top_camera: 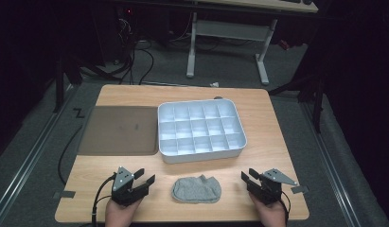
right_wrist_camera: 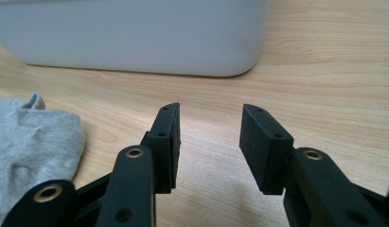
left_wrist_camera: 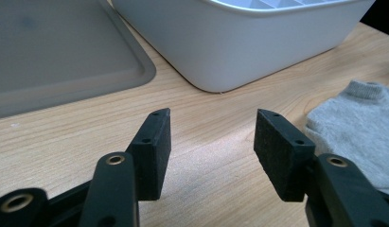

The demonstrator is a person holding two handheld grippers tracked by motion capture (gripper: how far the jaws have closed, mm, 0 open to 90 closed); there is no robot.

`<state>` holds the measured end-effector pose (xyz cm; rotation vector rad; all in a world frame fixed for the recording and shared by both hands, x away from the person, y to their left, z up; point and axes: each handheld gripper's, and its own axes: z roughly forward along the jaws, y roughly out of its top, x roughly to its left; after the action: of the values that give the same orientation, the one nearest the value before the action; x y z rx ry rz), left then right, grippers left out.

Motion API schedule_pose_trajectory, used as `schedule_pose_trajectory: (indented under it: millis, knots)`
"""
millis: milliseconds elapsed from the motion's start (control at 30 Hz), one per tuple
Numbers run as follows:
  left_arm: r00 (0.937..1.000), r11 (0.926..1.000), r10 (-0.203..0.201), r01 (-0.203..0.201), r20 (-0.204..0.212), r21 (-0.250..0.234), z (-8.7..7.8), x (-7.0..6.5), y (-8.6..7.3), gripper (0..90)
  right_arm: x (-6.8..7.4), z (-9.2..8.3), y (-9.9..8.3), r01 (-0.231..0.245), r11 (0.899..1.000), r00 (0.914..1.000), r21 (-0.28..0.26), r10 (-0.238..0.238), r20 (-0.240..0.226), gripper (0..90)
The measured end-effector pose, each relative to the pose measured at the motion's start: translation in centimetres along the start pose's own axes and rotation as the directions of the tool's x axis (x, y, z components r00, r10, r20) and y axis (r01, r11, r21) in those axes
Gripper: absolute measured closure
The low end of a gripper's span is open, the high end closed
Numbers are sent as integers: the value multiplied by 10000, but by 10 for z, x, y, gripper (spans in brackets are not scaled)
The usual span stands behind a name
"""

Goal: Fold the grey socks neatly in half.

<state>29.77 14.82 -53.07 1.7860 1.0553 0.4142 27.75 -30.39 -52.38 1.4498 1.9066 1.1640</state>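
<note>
Sock (top_camera: 197,188) flat on table (top_camera: 272,156) btwn left tool (top_camera: 144,178) & right tool (top_camera: 249,178), both released, clear of it.

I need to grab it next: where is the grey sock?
In the high view the grey sock lies on the table's near edge, between both grippers, just before the white divided tray.

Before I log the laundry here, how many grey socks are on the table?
1. The grey sock lies crumpled on the table near its front edge, between the left gripper and the right gripper, in front of the white divided tray. A second could be folded inside.
</note>
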Motion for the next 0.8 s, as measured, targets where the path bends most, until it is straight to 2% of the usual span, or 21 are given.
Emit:
schedule_pose_trajectory:
  millis: [100,133,167,300,467,633,800]
  knots:
    - [9999,9999,-66,65,111,109,2,-1,0,468,1,0,0,34,10000,10000,37,-34,19,577]
    - [9996,9998,3,-9,274,188,5,-5,1,496,1,-1,0,-12,10000,10000,41,12,-14,568]
    - [9996,9998,3,-9,274,188,5,-5,1,501,1,-1,0,-12,10000,10000,41,12,-14,568]
    - [9987,9984,443,-452,266,329,8,-13,2,505,0,0,-1,-32,10000,10000,91,32,9,562]
    - [9990,9987,399,-404,179,300,7,-11,1,506,-1,-1,0,-121,9999,9999,104,120,5,591]
    - [9993,9992,342,-345,172,206,6,-12,1,508,1,-2,1,10,10000,10000,8,-10,39,613]
    - [9982,9980,574,-578,148,239,8,-16,2,507,4,-3,2,173,9998,9998,-112,-173,-50,634]
